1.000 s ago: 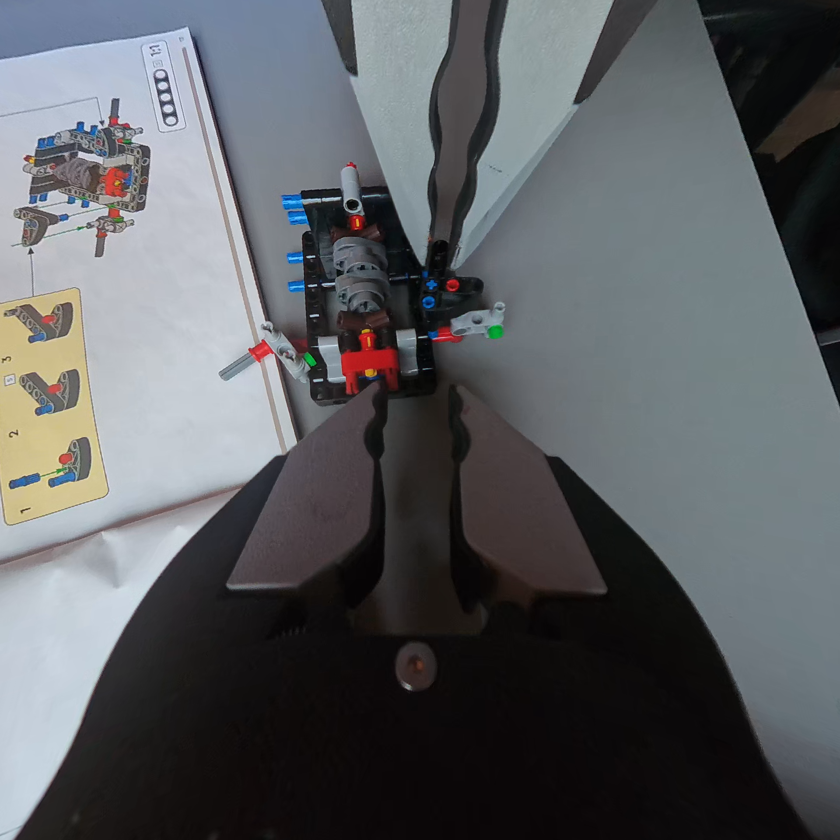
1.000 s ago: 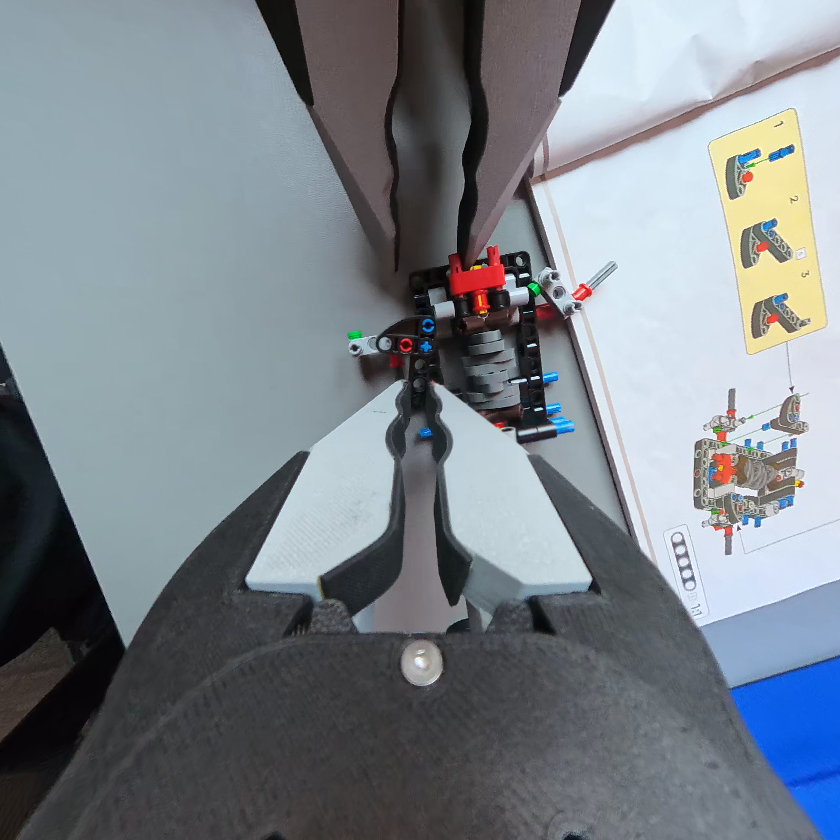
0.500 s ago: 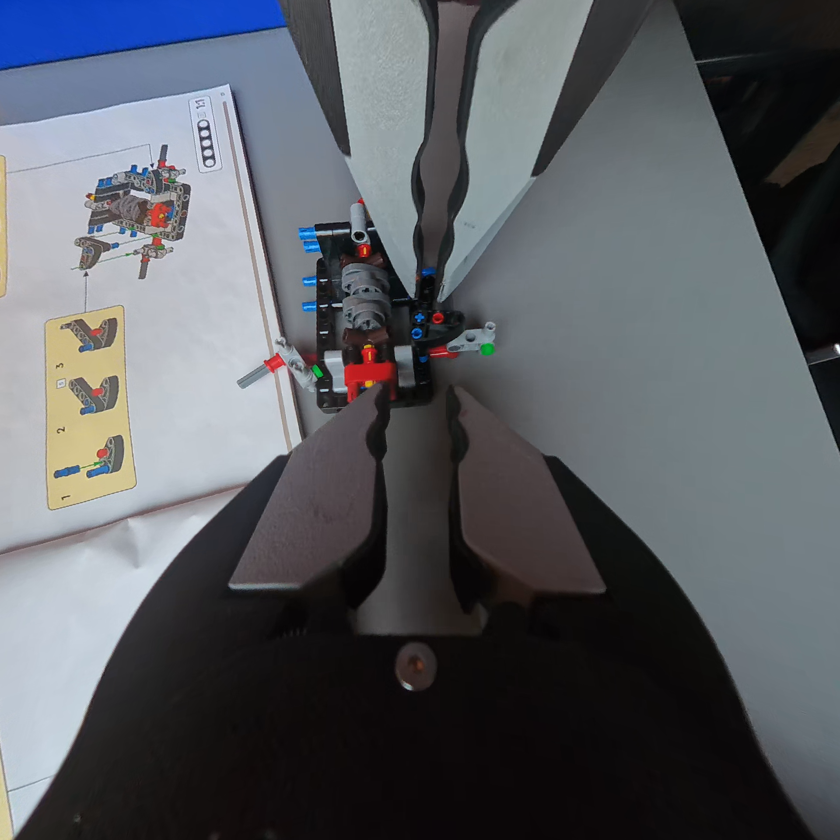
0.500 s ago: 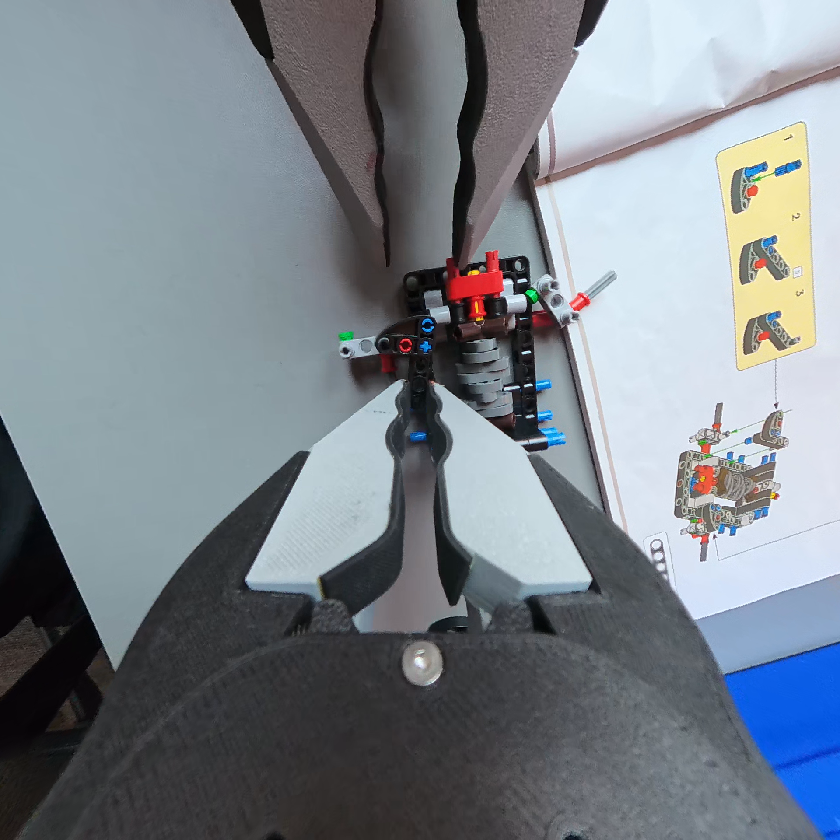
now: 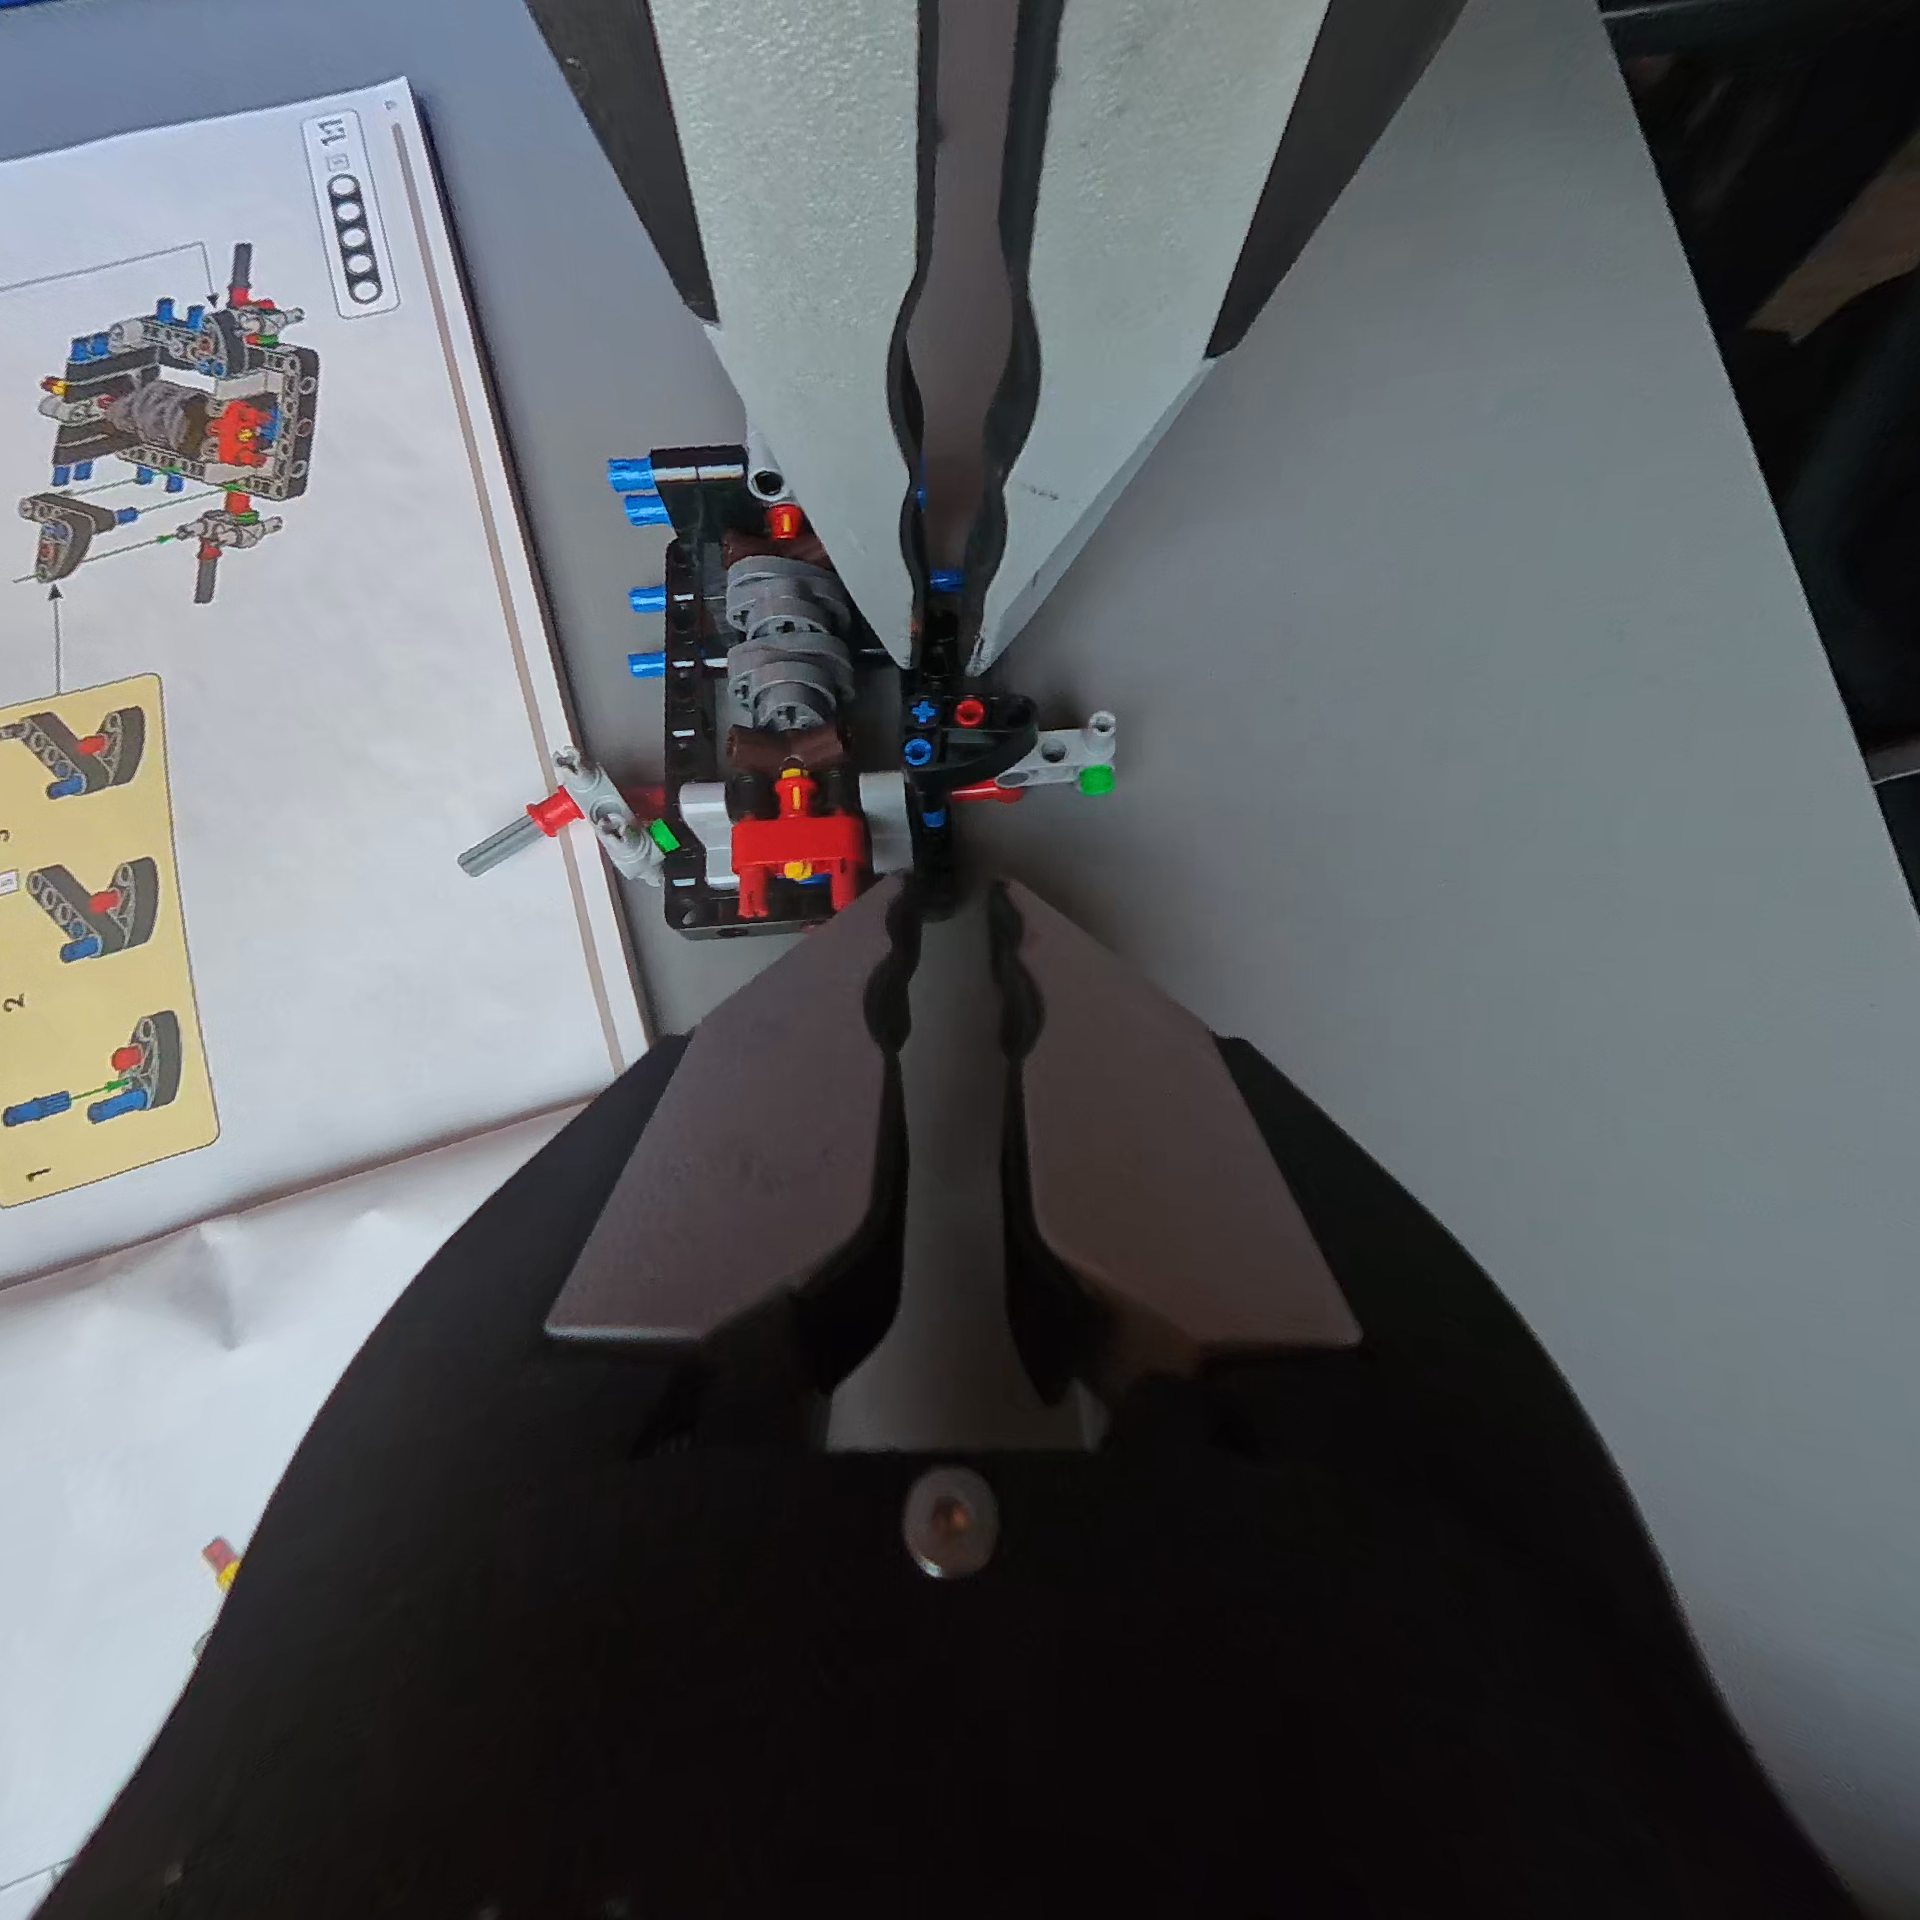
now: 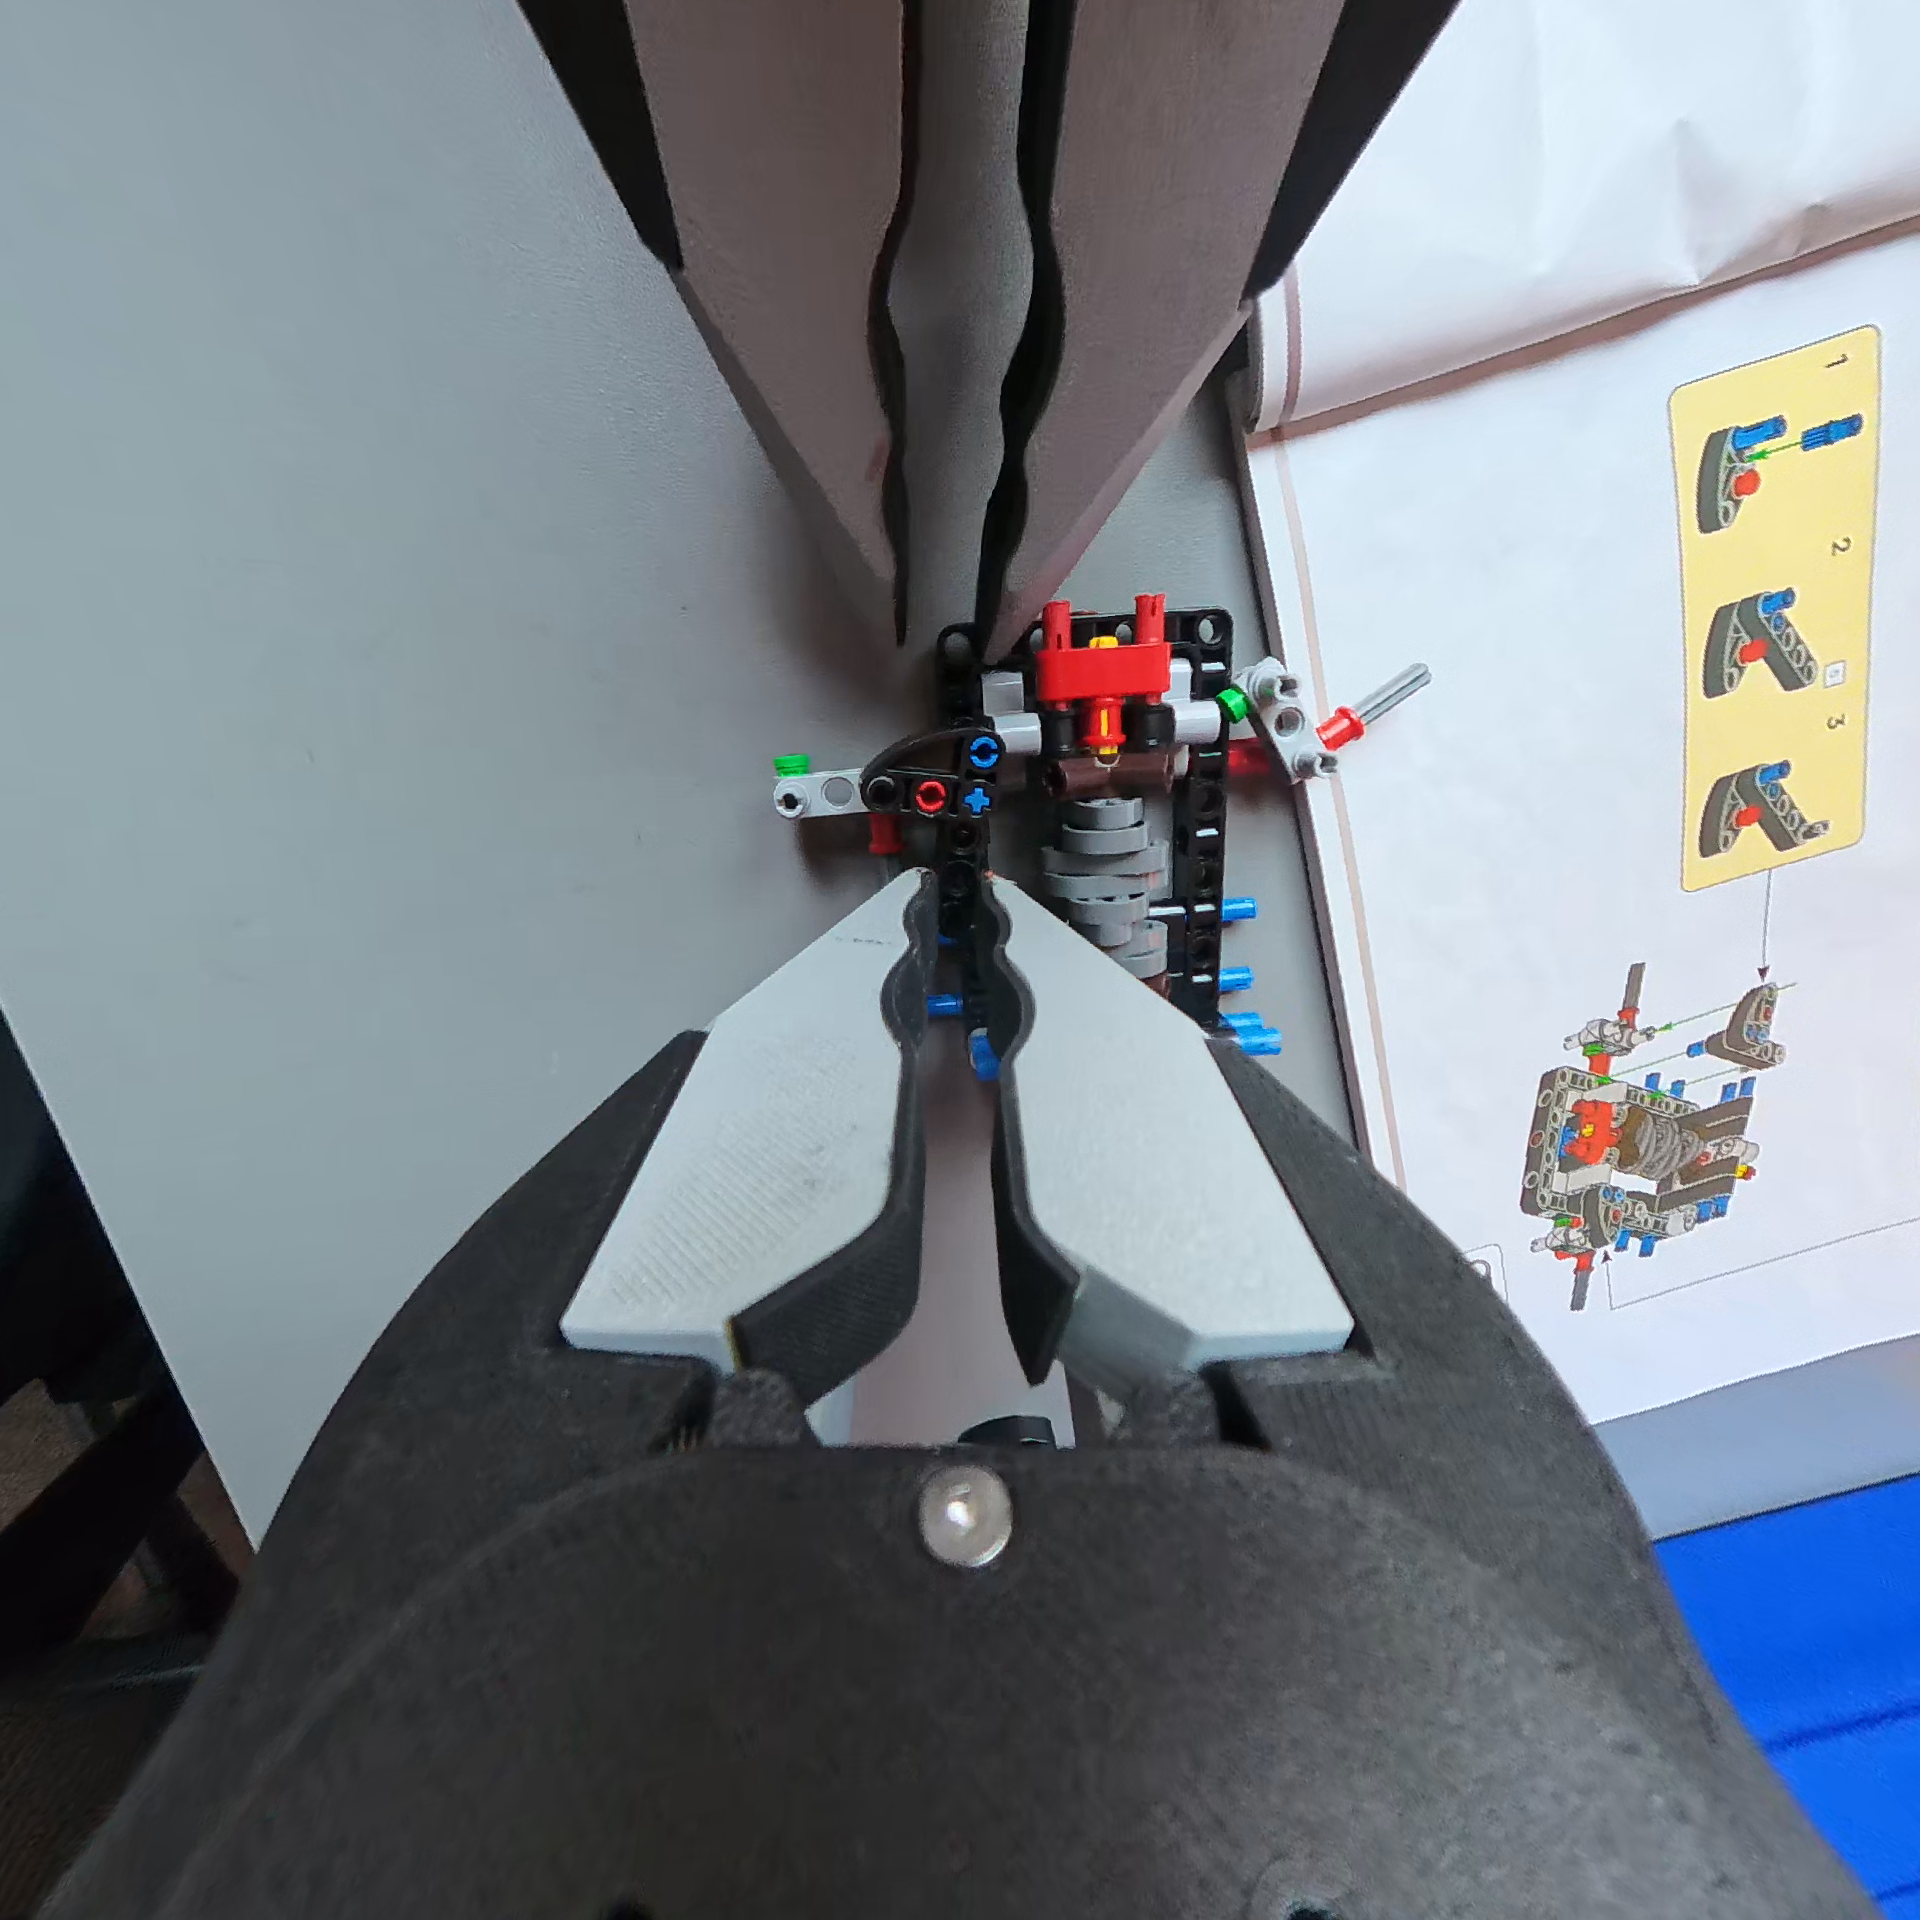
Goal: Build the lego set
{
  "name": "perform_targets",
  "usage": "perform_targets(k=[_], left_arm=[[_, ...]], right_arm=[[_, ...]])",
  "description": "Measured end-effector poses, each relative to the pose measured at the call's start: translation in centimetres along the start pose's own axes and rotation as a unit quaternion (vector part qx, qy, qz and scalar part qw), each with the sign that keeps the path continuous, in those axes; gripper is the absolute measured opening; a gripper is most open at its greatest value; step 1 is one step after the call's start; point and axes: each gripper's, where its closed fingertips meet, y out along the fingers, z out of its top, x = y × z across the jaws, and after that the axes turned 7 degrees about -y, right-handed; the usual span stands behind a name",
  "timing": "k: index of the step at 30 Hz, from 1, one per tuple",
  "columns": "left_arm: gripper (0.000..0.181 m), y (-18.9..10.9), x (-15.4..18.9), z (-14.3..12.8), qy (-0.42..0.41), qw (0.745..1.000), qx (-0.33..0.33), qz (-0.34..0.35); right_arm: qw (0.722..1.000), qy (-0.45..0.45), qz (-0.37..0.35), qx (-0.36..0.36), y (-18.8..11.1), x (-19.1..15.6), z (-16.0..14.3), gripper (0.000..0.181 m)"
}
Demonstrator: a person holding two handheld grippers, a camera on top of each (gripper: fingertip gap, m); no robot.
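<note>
The lego model (image 5: pixel 779 675), a black frame with grey gears, a red block and blue pins, lies on the grey table (image 5: pixel 1403 831). It also shows in the right wrist view (image 6: pixel 1101 862). A black curved piece (image 5: pixel 971 727) with red and blue pins sits on its side beam and also shows in the right wrist view (image 6: pixel 935 774). My right gripper (image 6: pixel 958 881), with light grey fingers, is shut on that side beam. My left gripper (image 5: pixel 948 899), with brown fingers, is narrowly open, and its tips straddle the frame's near corner on the same beam.
The open instruction booklet (image 5: pixel 312 727) lies beside the model and also shows in the right wrist view (image 6: pixel 1558 727). Small loose parts (image 5: pixel 218 1553) lie on paper at the lower left. A blue surface (image 6: pixel 1818 1662) lies beyond the booklet. The table edge runs close behind the model's free side. Across from one pair of fingers to the other is roughly 4 cm.
My left gripper has shifted from in front of the red block to the frame's corner, and its jaws have narrowed. My right gripper has kept its hold on the side beam.
</note>
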Motion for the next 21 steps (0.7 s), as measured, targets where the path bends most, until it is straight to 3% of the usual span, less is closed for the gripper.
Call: perform_targets(k=[7,21], left_arm=[[0.014,-1.1,0.0,1.7,0.024,0.999,0.04,0.019],[0.01,-0.6,-0.3,0.7,0.02,0.999,0.03,0.017]], right_arm=[[1.0,-0.003,0.013,-0.009,0.2,0.0,-0.1,0.003],[0.999,-0.035,-0.013,0.017,-0.7,0.6,0.4,0.003]])
